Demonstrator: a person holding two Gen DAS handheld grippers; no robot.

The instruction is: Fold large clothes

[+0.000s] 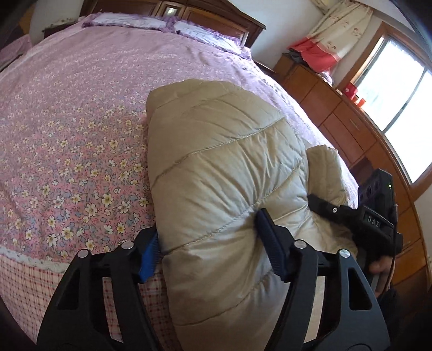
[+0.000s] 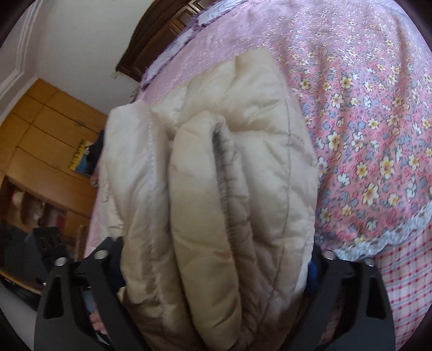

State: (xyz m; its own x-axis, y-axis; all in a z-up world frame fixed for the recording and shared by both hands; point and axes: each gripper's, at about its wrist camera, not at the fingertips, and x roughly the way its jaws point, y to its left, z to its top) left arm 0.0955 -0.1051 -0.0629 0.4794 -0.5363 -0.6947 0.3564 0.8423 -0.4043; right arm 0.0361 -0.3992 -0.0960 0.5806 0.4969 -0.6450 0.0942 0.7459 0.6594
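A beige quilted puffer jacket [image 1: 221, 162] lies folded into a thick bundle near the bed's foot edge. In the left wrist view my left gripper [image 1: 208, 243] straddles its near end. The right blue pad [image 1: 270, 243] dents the fabric and the left pad [image 1: 149, 252] sits against the bundle's side. In the right wrist view the jacket [image 2: 216, 121] fills the whole gap of my right gripper [image 2: 216, 256]. The padding bulges over that gripper's fingers and hides most of its pads. The right gripper's black body [image 1: 364, 216] shows at the bundle's other end, with a hand [image 1: 378, 267] under it.
The bed [image 1: 67, 121] has a pink floral cover, with pillows [image 1: 129, 21] and a wooden headboard [image 1: 205, 13] at the far end. A wooden drawer unit [image 1: 337, 116] runs under the window [image 1: 399, 94] beside the bed. A wooden wardrobe [image 2: 40, 129] stands behind.
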